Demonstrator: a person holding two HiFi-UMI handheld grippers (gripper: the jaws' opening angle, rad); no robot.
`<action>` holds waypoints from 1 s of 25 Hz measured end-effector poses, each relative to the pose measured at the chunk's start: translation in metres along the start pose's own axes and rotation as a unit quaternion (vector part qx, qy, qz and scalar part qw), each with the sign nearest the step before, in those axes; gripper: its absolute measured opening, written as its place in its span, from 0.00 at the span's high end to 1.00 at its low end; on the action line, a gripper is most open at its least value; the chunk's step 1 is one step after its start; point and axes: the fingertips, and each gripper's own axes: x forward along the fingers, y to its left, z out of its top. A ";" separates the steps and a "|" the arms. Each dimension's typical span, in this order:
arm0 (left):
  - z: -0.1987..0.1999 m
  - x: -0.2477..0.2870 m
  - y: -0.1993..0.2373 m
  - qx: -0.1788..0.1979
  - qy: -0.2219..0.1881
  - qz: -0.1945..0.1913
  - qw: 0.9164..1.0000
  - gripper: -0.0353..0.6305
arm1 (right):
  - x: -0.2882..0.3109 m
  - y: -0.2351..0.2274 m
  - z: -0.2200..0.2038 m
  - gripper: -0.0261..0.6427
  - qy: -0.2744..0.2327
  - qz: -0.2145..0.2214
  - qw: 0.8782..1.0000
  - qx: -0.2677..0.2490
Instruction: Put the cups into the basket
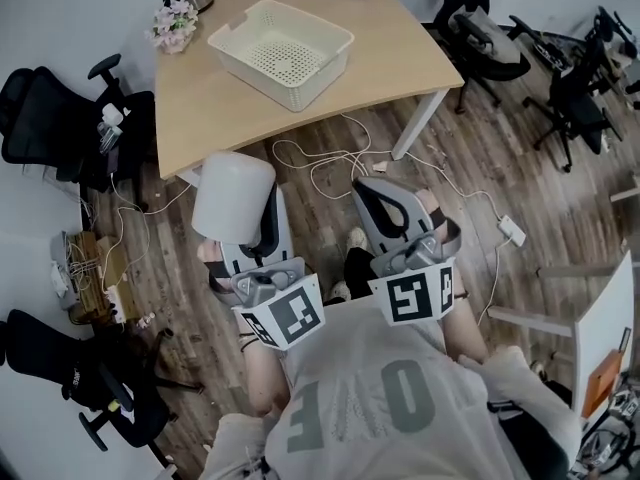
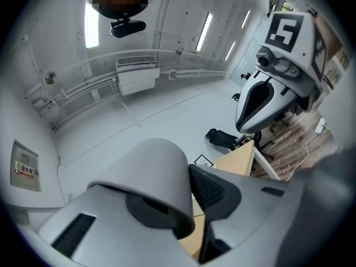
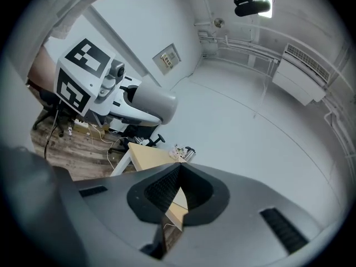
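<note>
**A:** Head view?
**B:** The left gripper [image 1: 262, 248] pinches a white cup [image 1: 233, 196] above the floor [image 1: 500, 158]. The empty basket [image 1: 281, 53] sits on the table [image 1: 400, 63], well apart.
**A:** Left gripper view?
**B:** Its pads clamp the white cup's wall.
**A:** Right gripper view?
**B:** The right gripper [image 3: 177, 191] is pressed together, empty. I'd call this the carry; next, reach over the basket and release.

White cup [image 1: 233, 198] gripped in the left tongs [image 2: 186, 202], well apart from the cream perforated basket [image 1: 310, 88].

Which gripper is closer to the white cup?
Left. The left gripper is clamped on the cup. The right gripper is off to the cup's right, not touching it.
</note>
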 end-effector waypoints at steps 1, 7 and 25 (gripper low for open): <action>-0.001 0.006 -0.001 -0.001 -0.002 0.001 1.000 0.81 | 0.004 -0.005 -0.005 0.96 0.002 -0.003 1.000 0.001; -0.018 0.046 -0.003 0.004 -0.001 0.009 1.000 0.81 | 0.043 -0.027 -0.029 0.96 -0.004 -0.015 1.000 -0.006; -0.086 0.248 0.012 -0.006 0.077 -0.003 0.997 0.81 | 0.234 -0.129 -0.079 0.96 -0.023 0.048 0.999 0.000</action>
